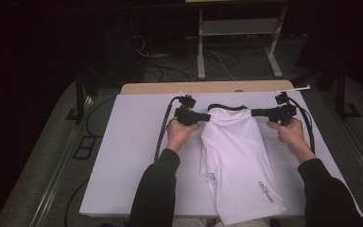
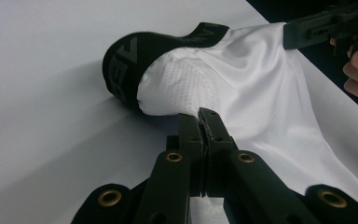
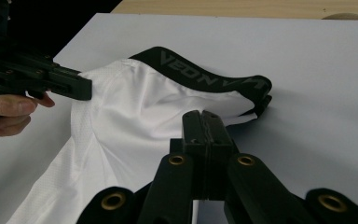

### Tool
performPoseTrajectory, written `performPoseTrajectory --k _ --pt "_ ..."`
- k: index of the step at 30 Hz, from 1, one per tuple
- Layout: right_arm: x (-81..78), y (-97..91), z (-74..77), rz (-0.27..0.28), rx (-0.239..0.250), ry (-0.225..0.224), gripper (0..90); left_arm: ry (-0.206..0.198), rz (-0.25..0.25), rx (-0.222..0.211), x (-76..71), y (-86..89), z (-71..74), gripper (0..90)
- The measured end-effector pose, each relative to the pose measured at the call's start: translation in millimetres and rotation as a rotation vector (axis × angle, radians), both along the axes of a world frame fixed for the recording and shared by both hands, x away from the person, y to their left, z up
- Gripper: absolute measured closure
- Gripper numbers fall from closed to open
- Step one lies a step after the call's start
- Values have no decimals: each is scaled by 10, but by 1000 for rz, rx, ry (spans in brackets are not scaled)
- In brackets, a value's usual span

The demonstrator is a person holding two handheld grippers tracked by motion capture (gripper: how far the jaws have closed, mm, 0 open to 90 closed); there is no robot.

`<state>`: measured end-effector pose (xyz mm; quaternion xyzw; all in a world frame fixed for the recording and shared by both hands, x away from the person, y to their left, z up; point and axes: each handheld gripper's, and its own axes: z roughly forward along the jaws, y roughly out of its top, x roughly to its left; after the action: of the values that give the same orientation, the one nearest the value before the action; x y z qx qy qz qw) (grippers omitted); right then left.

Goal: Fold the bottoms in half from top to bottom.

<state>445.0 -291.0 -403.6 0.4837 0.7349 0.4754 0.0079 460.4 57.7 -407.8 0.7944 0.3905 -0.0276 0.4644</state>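
Shorts [image 1: 236,156] lie mid-bench [image 1: 132,142], waistband [image 1: 227,108] at far end. Left gripper [image 1: 207,116] and right gripper [image 1: 254,112] each pinch one waistband corner, jaws clamped on cloth. Your job (likely folding): lift both evenly, keep band taut, avoid dragging legs.

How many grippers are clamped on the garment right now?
2. The left gripper pinches the garment at its left top corner, beside the black waistband; the right gripper pinches the opposite corner. Both sets of jaws are shut on fabric.
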Motion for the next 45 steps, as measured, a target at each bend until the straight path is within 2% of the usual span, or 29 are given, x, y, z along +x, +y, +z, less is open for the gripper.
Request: performPoseTrajectory --k 7,13,18,24,26,29,31,33,38,45 --pt "-50 6 82 6 -8 -20 884 0 6 -5 -38 0 87 879" --pt "-116 12 155 12 -25 -27 884 -6 -14 -5 -108 -9 155 878" --pt "-191 -2 163 13 -21 -36 883 -16 -35 2 -192 -19 191 879" --pt "-293 -24 186 12 -11 -42 883 -10 -50 -16 -281 2 247 879" --pt "-357 -34 206 15 -5 -48 883 -5 -52 -26 -313 8 266 878" --pt "-398 -40 214 14 -4 -47 883 32 -40 -60 -359 6 272 878" --pt "-431 -50 214 12 -4 -49 883 42 -40 -57 -394 -15 285 878" --pt "-467 -60 210 12 -5 -47 883 41 -53 -47 -438 -39 309 879" --pt "-573 -92 204 19 0 -47 883 38 -85 -54 -570 -44 360 878" --pt "-760 -123 195 38 15 -55 883 43 -125 -73 -735 -42 339 878"
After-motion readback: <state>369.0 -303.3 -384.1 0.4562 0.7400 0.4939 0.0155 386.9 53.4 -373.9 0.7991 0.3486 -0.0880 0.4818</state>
